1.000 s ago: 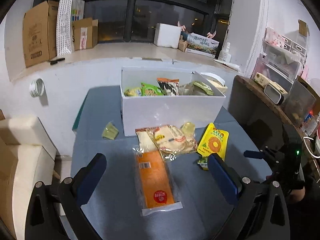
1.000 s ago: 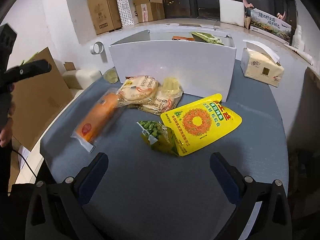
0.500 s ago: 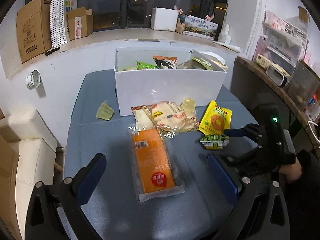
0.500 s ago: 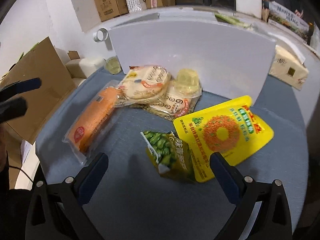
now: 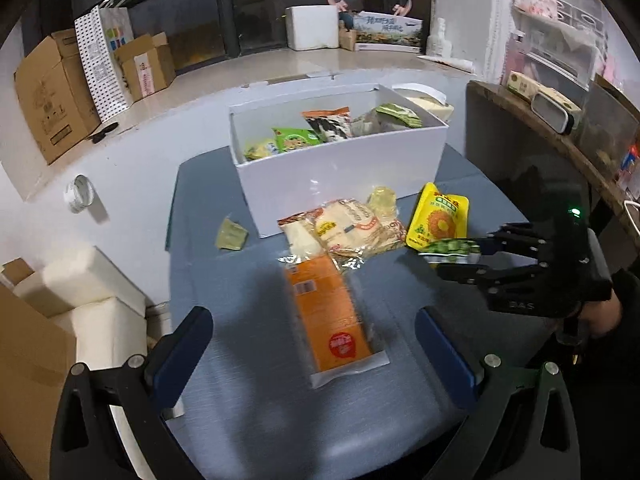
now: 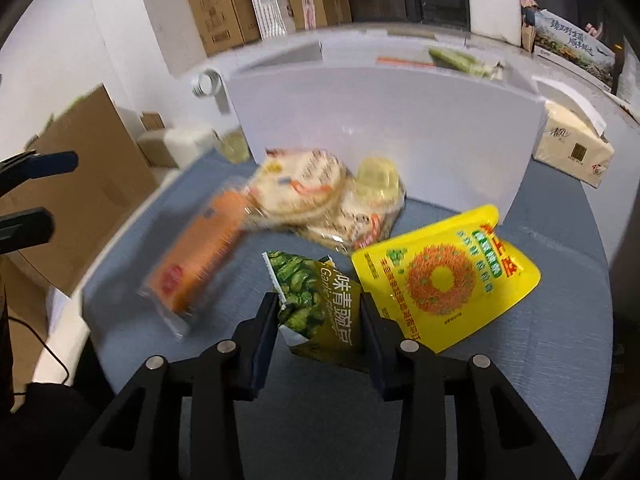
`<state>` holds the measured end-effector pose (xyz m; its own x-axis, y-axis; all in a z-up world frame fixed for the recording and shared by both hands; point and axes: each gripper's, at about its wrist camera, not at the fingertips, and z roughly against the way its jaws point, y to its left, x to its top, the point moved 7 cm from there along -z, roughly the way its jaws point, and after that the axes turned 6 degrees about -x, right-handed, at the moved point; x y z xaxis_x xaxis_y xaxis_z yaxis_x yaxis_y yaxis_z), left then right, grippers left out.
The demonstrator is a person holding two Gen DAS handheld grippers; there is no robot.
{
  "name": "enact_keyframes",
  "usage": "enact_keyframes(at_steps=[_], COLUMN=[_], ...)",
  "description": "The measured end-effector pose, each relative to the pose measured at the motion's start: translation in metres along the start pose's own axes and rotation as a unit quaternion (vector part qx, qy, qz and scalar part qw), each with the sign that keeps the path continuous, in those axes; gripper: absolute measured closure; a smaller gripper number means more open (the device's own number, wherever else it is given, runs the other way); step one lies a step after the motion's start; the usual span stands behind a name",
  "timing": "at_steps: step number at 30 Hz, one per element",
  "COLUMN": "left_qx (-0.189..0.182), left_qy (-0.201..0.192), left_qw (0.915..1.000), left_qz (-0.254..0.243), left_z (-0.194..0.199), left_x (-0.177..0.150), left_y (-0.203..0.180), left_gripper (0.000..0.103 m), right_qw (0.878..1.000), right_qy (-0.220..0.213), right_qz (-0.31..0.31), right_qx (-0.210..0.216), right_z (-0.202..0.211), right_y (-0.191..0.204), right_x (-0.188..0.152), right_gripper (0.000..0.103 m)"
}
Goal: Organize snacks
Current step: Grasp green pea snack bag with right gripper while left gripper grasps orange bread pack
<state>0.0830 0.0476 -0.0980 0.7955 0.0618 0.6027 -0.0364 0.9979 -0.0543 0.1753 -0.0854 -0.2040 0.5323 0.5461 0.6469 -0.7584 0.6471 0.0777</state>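
Observation:
My right gripper (image 6: 320, 312) has closed its two fingers on the green pea packet (image 6: 316, 304), which rests on the grey table; it also shows in the left wrist view (image 5: 450, 248). A yellow pouch (image 6: 444, 276) lies beside it on the right. An orange packet (image 5: 332, 312) lies between the fingers of my open, empty left gripper (image 5: 316, 340). Rice-cracker packs (image 5: 348, 232) with a jelly cup (image 5: 382, 200) lie in front of the white box (image 5: 340, 172), which holds several snack packets.
A second jelly cup (image 5: 231, 234) sits at the left of the table (image 5: 260, 400). A tissue box (image 6: 572, 152) stands right of the white box. Cardboard boxes (image 5: 52, 96) line the window sill. A wooden shelf (image 5: 560, 140) stands at the right.
My right gripper moved forward and down onto the green pea packet and closed from wide open onto it. My left gripper drew back slightly and stays open.

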Motion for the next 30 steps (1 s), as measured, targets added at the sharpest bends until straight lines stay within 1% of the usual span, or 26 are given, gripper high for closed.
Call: enact_keyframes(at_steps=[2,5,8,10,11,13,16,17,21,22,24,26,28,29,30], left_qx=[-0.005,-0.010,-0.020,-0.014,-0.011,-0.008,0.018,0.027,0.034,0.037,0.041,0.040,0.038,0.030,0.020], left_qy=[0.010,0.033,0.048,0.062,0.067,0.075,0.103,0.113,0.126,0.126,0.120,0.120,0.121,0.119,0.119], left_qw=[0.9999,0.9986,0.9950,0.9911,0.9899,0.9891,0.9857,0.9837,0.9821,0.9822,0.9832,0.9834,0.9833,0.9831,0.9823], left_qz=[0.010,0.040,0.085,0.117,0.125,0.126,0.133,0.137,0.136,0.134,0.132,0.130,0.131,0.136,0.143], left_z=[-0.004,-0.028,-0.058,-0.082,-0.090,-0.110,-0.138,-0.144,-0.156,-0.157,-0.157,-0.155,-0.151,-0.148,-0.144], left_x=[-0.002,-0.010,-0.014,-0.015,-0.015,-0.015,-0.020,-0.022,-0.029,-0.030,-0.030,-0.030,-0.031,-0.032,-0.031], left_y=[0.001,0.002,0.002,0.003,0.003,-0.001,-0.002,-0.001,0.000,0.000,0.002,0.002,0.003,0.004,0.005], left_gripper=[0.000,0.000,0.000,0.000,0.000,0.000,0.000,0.001,0.002,0.004,0.015,0.020,0.031,0.038,0.039], right_qw=[1.000,0.999,0.999,0.999,0.999,0.999,0.998,0.998,0.998,0.998,0.998,0.998,0.998,0.998,0.998], right_qy=[-0.011,-0.021,-0.023,-0.026,-0.026,-0.025,-0.018,-0.016,-0.016,-0.017,-0.017,-0.019,-0.018,-0.018,-0.018], right_qz=[-0.008,-0.023,-0.027,-0.031,-0.035,-0.046,-0.056,-0.058,-0.060,-0.059,-0.060,-0.059,-0.057,-0.056,-0.055], right_qx=[0.002,0.008,0.004,0.000,-0.003,-0.003,-0.004,-0.005,-0.003,-0.002,0.000,0.003,0.004,0.005,0.005], right_z=[0.011,0.026,0.037,0.046,0.049,0.053,0.049,0.047,0.046,0.046,0.047,0.048,0.047,0.047,0.047], right_y=[-0.001,-0.005,-0.009,-0.014,-0.017,-0.021,-0.026,-0.027,-0.027,-0.026,-0.027,-0.025,-0.023,-0.023,-0.022], right_x=[0.001,-0.001,-0.005,-0.009,-0.011,-0.016,-0.022,-0.023,-0.026,-0.026,-0.026,-0.026,-0.027,-0.027,-0.027], right_gripper=[0.060,0.060,0.060,0.060,0.060,0.060,0.060,0.060,0.060,0.060,0.060,0.060,0.060,0.060,0.060])
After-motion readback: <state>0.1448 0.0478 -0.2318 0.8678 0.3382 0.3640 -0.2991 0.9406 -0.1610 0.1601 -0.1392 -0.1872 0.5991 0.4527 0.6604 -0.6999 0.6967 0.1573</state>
